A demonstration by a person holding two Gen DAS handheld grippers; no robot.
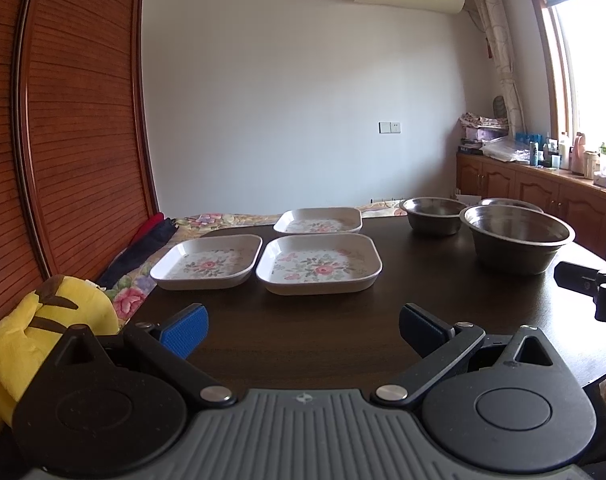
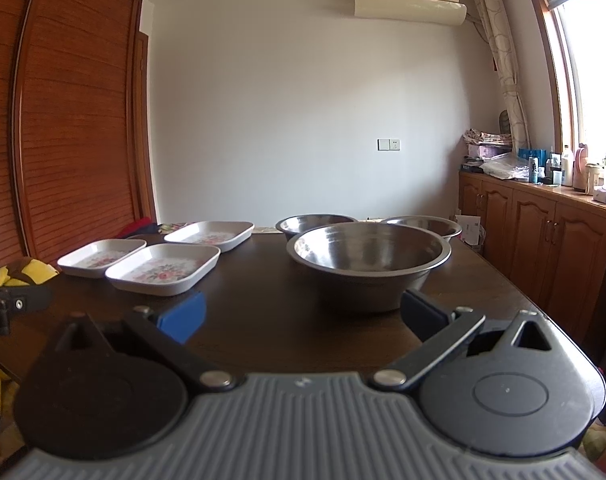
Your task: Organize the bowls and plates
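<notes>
Three square floral plates lie on the dark table: a near-left plate, a near-right plate and a far plate. Three steel bowls stand to the right: a large bowl, a smaller bowl and a third bowl mostly hidden behind. My left gripper is open, short of the plates. My right gripper is open just before the large bowl. In the right wrist view the plates sit at left.
A yellow plush toy lies off the table's left edge on a floral cloth. A wooden slatted wardrobe stands at left. Cabinets with bottles line the right wall under a window.
</notes>
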